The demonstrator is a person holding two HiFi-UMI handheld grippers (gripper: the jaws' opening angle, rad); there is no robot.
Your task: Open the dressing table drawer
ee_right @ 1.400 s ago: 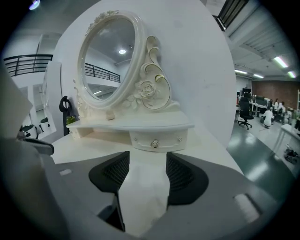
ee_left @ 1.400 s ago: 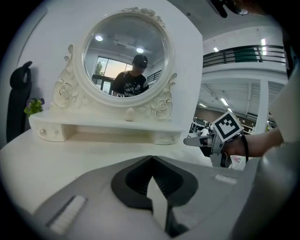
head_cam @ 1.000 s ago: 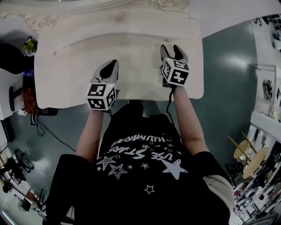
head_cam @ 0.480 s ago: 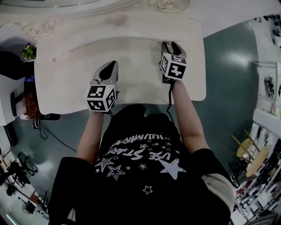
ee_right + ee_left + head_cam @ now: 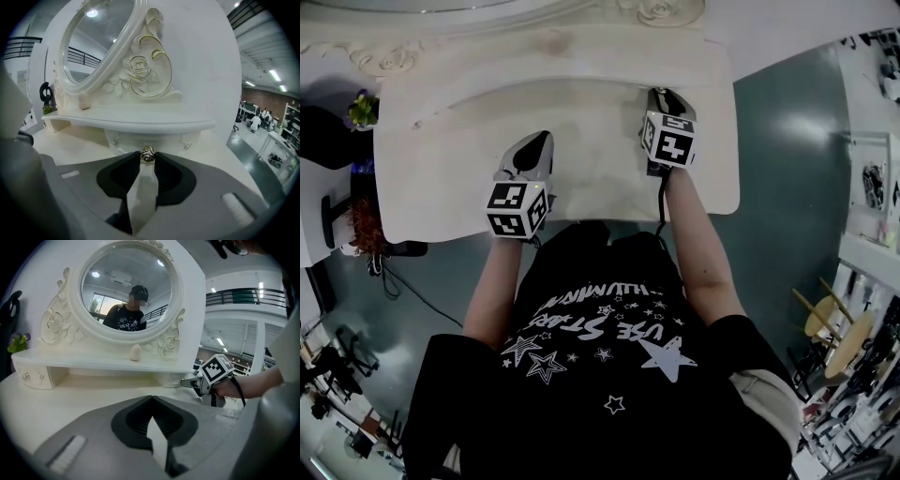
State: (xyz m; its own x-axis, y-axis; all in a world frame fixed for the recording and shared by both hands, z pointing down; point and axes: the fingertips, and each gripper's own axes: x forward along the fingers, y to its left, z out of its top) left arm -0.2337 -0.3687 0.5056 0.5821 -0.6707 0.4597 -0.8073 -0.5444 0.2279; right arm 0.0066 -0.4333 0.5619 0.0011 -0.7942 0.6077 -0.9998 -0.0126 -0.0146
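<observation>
The bench point(image 5: 441, 178) was cream-white, its rose carving point(image 5: 140, 70) edged gold (thinly); the drawer knob point(image 5: 148, 154) silvery, the shirt point(image 5: 581, 394) black, white-starred.

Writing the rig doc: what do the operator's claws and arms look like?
The left claw and right claw are grey shells, black inside the jaws, each bearing a white cube with black square markers. A black cable hangs from the right one. The person wears a black short-sleeved T-shirt with white stars and lettering.

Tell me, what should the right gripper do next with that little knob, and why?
Probably pull gently straight back. The jaws of the right gripper have just been closing and now pinch the knob, and the drawer looks shut under the shelf.
</observation>
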